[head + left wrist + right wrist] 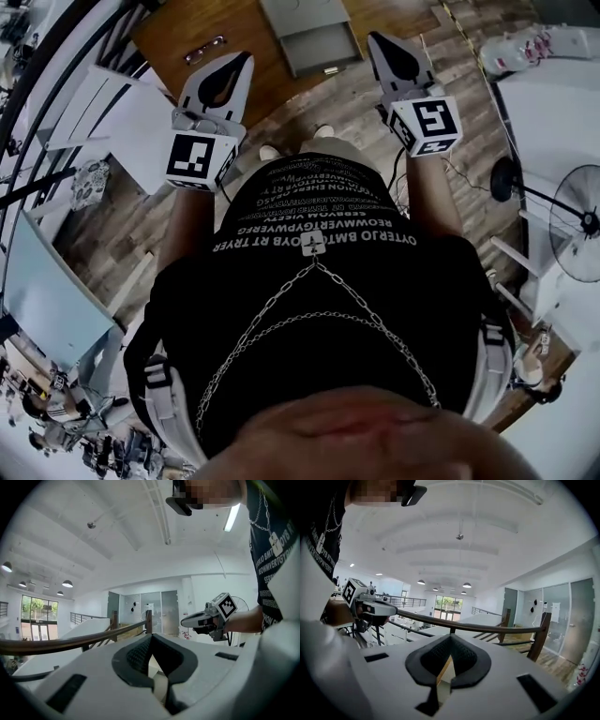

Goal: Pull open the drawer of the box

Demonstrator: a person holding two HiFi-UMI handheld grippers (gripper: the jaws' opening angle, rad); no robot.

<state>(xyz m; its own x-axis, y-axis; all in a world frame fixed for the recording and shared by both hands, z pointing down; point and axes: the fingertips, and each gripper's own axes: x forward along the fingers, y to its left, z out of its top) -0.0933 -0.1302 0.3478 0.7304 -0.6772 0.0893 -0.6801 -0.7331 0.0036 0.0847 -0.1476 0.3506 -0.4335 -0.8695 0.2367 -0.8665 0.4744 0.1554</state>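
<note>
Black T-shirt [319, 309] and its chain fill the head view, closest to the lens. Beyond it a wooden table [187, 28] carries the grey box [300, 17], well apart from both tools. Its nearer grey section [326, 56] could be the drawer drawn out or merely the box's front face. That view cannot settle it, so the scene fits a drawer that is in or one that is out. Left gripper [242, 61] and right gripper [378, 42] are each clenched on nothing, held up roughly level before the chest. At either stage, I judge the head should stay turned toward the box, since only the head view shows it. Both gripper views look over a railing [487, 627] into the hall, each catching the other gripper and its own jaws pressed together.
</note>
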